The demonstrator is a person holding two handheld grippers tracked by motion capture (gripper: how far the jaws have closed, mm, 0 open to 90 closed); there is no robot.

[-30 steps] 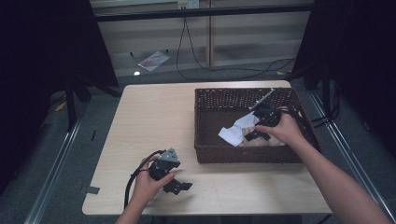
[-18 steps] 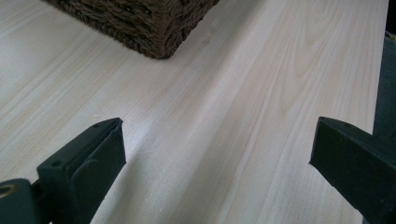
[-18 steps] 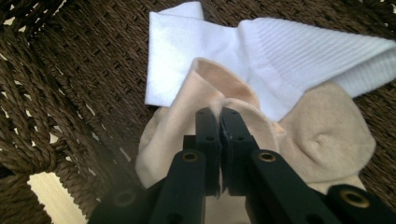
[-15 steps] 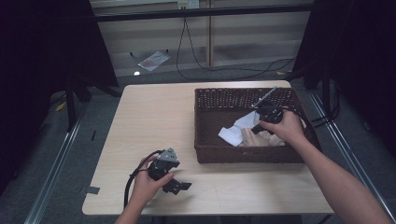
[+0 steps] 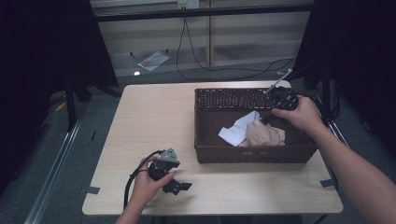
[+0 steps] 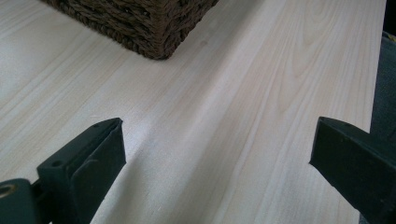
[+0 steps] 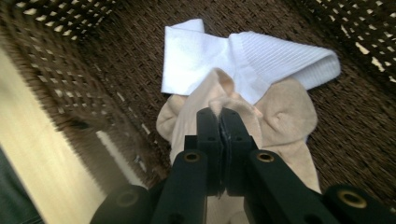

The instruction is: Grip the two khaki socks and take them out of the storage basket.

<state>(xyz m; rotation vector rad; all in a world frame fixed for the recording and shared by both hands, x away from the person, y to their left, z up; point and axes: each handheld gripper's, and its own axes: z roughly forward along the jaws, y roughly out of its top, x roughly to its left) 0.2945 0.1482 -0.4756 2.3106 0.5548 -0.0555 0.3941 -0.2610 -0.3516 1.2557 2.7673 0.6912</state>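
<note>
The right tool (image 7: 219,122) is pinched tight on the beige sock (image 7: 280,116), inside the wicker basket (image 5: 224,154) at the table's (image 5: 154,112) right; a white sock (image 7: 261,56) lies touching it. The left tool (image 6: 215,154) rests near left on the table, jaws wide apart, holding nothing.

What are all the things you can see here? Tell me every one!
Table: one, pale wood, middle of the high view.
Basket: one, dark brown wicker, right half of the table.
White sock: one, white, inside the basket.
Beige sock: one, beige, inside the basket, partly under the white sock.
Cables: black, on the floor beyond the table.
Left claw: one, black, jaws wide apart, low over the table's near edge.
Right claw: one, black, jaws pinched on the beige sock in the basket.
</note>
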